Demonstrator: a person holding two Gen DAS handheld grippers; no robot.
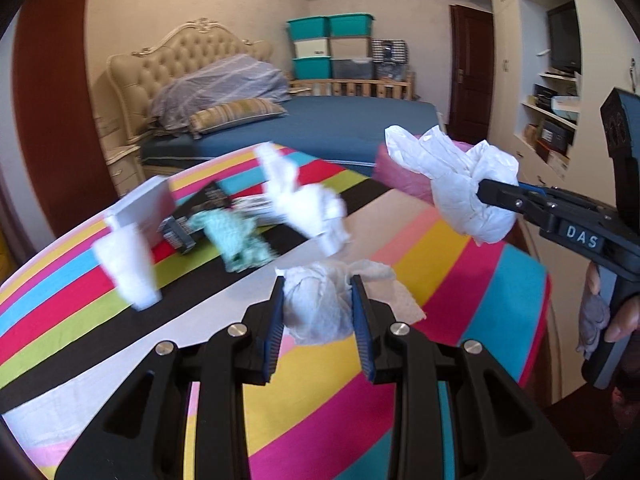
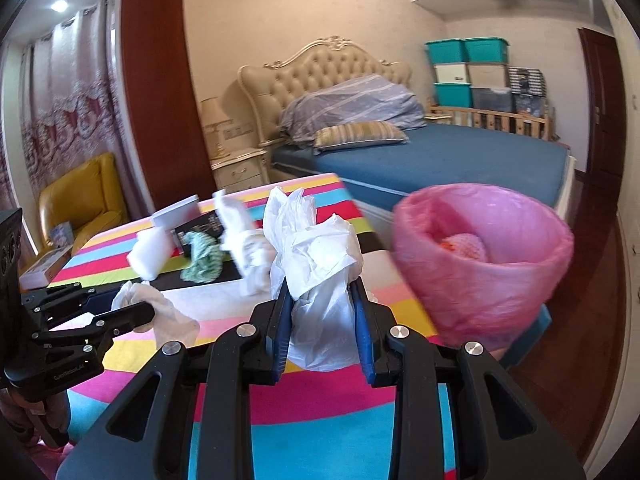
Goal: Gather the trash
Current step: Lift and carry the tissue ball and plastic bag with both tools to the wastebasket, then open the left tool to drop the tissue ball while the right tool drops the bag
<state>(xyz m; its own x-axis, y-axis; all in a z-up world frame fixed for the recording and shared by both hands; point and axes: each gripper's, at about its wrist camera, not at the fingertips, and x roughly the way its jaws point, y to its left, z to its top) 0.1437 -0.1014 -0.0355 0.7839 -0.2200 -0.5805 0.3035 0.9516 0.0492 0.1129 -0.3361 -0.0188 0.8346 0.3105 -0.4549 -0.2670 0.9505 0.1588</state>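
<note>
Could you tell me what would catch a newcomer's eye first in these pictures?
Probably the rainbow-striped tablecloth strewn with crumpled tissues, and the pink-lined trash bin at its far right corner. Each gripper grips rubbish: the left gripper a paper wad, the right gripper a white plastic bag.

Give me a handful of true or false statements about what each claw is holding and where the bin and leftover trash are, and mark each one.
1. The left claw is shut on a crumpled white paper towel. True.
2. The right claw is open and holds nothing. False: it is shut on a crumpled white plastic bag.
3. The bin lined with a pink plastic bag already has something inside. True: a pinkish lump lies at the bottom.
4. The crumpled green-and-white wrapper sits inside the bin. False: it lies on the striped multicoloured tablecloth.
5. No white wads remain on the table. False: at least two white paper wads are there.
</note>
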